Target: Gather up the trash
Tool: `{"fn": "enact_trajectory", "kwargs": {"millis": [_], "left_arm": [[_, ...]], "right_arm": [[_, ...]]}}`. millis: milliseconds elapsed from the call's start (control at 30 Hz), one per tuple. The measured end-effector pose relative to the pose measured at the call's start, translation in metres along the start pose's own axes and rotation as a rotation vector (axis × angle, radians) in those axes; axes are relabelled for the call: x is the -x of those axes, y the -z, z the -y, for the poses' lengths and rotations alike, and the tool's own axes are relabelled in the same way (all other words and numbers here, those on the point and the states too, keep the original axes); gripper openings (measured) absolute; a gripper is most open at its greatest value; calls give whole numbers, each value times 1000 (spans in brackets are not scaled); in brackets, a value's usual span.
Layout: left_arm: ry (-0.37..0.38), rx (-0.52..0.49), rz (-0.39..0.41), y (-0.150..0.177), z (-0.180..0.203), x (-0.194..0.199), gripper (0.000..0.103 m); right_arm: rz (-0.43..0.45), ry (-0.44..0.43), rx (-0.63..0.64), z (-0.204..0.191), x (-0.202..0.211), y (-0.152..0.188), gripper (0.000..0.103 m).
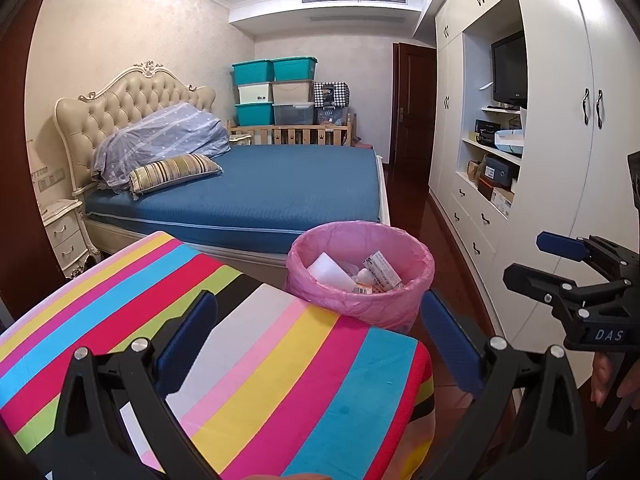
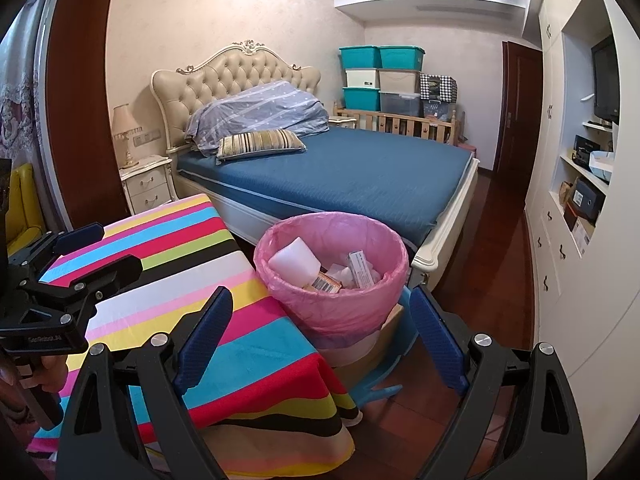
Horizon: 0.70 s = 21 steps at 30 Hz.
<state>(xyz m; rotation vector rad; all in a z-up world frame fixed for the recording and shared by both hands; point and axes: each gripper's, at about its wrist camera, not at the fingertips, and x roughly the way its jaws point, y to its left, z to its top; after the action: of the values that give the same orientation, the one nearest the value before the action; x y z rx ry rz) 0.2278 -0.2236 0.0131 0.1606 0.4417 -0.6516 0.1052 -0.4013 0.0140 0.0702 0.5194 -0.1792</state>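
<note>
Already the trash (image 2: 320,276) sits where it belongs: a white block, a printed carton and some small wrappers lie heaped inside the pink-lined bin (image 2: 384,280), which stands on the floor just beside the near corner of the striped table (image 1: 260,380) and in front of the blue bed (image 2: 360,184). I see no loose scrap on the tablecloth in either view, apart from a white sliver low under my left fingers that I cannot make out, so I judge the collecting nearly done.

My right gripper (image 2: 320,340) is spread wide with nothing between its blue pads; it hangs near the bin's front wall, pointing down at it. My left gripper (image 1: 316,344) is equally agape and empty, hovering over the table's striped cloth with the bin just beyond it.

To finish well, I would check that white sliver before anything else. If I go for the liner next, I should pinch the pink film at the rim, one side per gripper, and lift gently, since thin plastic tears and a tipped bin would spill everything.
</note>
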Motion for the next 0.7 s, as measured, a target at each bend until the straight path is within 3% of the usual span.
{"fn": "enact_trajectory", "kwargs": {"millis": [700], "left_arm": [[-6, -4, 5, 0, -2, 1, 99]], "right_arm": [[-7, -12, 3, -4, -2, 3, 85]]}}
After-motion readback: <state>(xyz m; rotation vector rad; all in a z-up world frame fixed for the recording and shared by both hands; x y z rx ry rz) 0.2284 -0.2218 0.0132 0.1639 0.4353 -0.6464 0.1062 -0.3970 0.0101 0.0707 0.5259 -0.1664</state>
